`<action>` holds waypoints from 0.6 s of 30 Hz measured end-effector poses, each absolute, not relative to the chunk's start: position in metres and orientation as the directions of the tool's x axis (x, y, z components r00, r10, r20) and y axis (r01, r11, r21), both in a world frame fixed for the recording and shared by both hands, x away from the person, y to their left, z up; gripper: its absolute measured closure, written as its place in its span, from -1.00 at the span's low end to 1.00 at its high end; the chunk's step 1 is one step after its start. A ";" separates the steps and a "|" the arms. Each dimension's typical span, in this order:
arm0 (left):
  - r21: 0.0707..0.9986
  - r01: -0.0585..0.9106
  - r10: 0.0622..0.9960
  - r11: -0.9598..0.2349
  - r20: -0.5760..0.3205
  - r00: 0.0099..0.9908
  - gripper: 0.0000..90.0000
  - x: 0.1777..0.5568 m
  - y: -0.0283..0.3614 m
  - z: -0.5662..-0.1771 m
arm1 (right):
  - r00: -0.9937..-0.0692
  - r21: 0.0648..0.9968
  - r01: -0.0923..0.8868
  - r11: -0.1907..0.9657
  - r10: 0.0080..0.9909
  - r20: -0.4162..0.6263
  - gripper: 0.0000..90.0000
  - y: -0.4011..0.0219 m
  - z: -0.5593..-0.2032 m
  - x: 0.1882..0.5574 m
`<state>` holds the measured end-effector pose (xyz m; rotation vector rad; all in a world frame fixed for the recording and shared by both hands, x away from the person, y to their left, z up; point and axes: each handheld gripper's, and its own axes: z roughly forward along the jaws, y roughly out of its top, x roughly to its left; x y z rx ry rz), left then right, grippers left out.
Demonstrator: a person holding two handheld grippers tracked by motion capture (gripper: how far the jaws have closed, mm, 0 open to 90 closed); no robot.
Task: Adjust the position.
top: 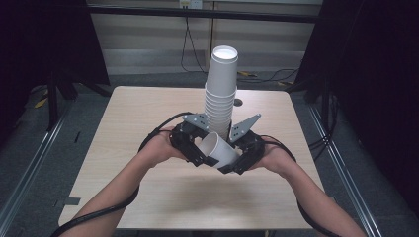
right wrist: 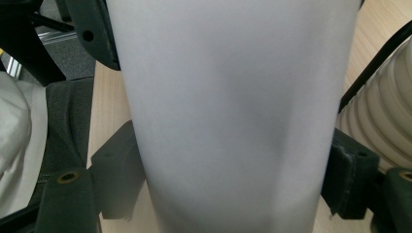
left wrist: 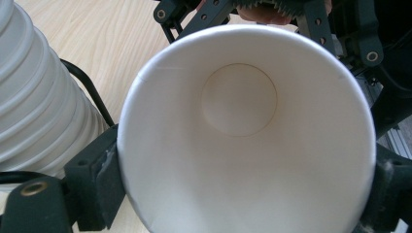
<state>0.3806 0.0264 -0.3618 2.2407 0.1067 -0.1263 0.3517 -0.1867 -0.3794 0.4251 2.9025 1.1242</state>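
We see a single white paper cup [top: 221, 149] lying on its side between the two grippers, above the near middle of the pale wooden table [top: 128, 123]. Its open mouth faces the left gripper [top: 196, 148], and in the left gripper view we look straight into the cup [left wrist: 245, 145]: it holds nothing, only a bare white wall and a round bottom disc. That gripper's black jaws sit against the rim on either side, clamped on it. The right gripper [top: 237, 160] is clamped on the cup's body nearer the base, its jaws pressing both flanks of the smooth white wall [right wrist: 233, 116] in the right gripper view.

Just behind the cup stands a tall upright stack of white paper cups [top: 221, 91], nested one in another, the top one open and empty as far as we can see. Its ribbed rims show at the edge of both gripper views [left wrist: 39, 97].

The cup's base is hidden behind the right gripper from above, and the stack's foot is hidden behind the grippers.
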 end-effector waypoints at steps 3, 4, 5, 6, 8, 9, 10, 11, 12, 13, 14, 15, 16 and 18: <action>0.769 0.117 0.037 -0.629 -0.120 0.992 -0.74 0.381 0.026 -0.361 | -0.964 0.656 0.248 0.713 0.250 0.092 -0.50 -0.186 -0.380 0.352; 0.769 0.117 0.037 -0.628 -0.121 0.992 -0.74 0.381 0.026 -0.361 | -0.963 0.658 0.249 0.711 0.255 0.090 -0.50 -0.186 -0.380 0.353; 0.765 0.122 0.038 -0.633 -0.127 0.991 -0.74 0.381 0.025 -0.361 | -0.962 0.653 0.252 0.714 0.257 0.091 -0.50 -0.186 -0.380 0.352; 0.767 0.127 0.042 -0.629 -0.130 0.991 -0.74 0.381 0.025 -0.362 | -0.964 0.655 0.246 0.715 0.250 0.089 -0.51 -0.186 -0.381 0.353; 0.762 0.138 0.051 -0.632 -0.137 0.989 -0.74 0.383 0.026 -0.361 | -0.959 0.659 0.260 0.706 0.267 0.093 -0.53 -0.186 -0.382 0.352; 0.762 0.144 0.058 -0.632 -0.139 0.989 -0.74 0.383 0.027 -0.360 | -0.958 0.666 0.260 0.700 0.272 0.089 -0.56 -0.186 -0.383 0.352; 0.763 0.147 0.062 -0.630 -0.139 0.988 -0.74 0.384 0.029 -0.360 | -0.954 0.665 0.265 0.699 0.290 0.076 -0.64 -0.187 -0.383 0.351; 0.757 0.142 0.066 -0.637 -0.131 0.989 -0.74 0.384 0.030 -0.359 | -0.953 0.672 0.265 0.692 0.293 0.075 -0.65 -0.189 -0.384 0.351; 0.755 0.139 0.072 -0.641 -0.121 0.990 -0.74 0.384 0.031 -0.359 | -0.952 0.673 0.269 0.689 0.298 0.076 -0.68 -0.190 -0.385 0.351; 0.756 0.144 0.078 -0.639 -0.122 0.989 -0.74 0.384 0.033 -0.359 | -0.951 0.672 0.273 0.688 0.300 0.078 -0.69 -0.191 -0.386 0.350; 0.753 0.147 0.082 -0.642 -0.122 0.989 -0.74 0.384 0.034 -0.359 | -0.951 0.680 0.269 0.682 0.301 0.075 -0.69 -0.193 -0.387 0.350; 0.749 0.142 0.086 -0.647 -0.114 0.990 -0.74 0.384 0.036 -0.358 | -0.948 0.685 0.275 0.675 0.310 0.075 -0.70 -0.195 -0.388 0.350; 0.746 0.145 0.092 -0.650 -0.112 0.989 -0.74 0.384 0.037 -0.358 | -0.945 0.690 0.277 0.668 0.317 0.073 -0.71 -0.197 -0.389 0.350; 0.735 0.145 0.100 -0.662 -0.105 0.989 -0.75 0.385 0.040 -0.359 | -0.939 0.699 0.294 0.652 0.334 0.083 -0.71 -0.201 -0.392 0.349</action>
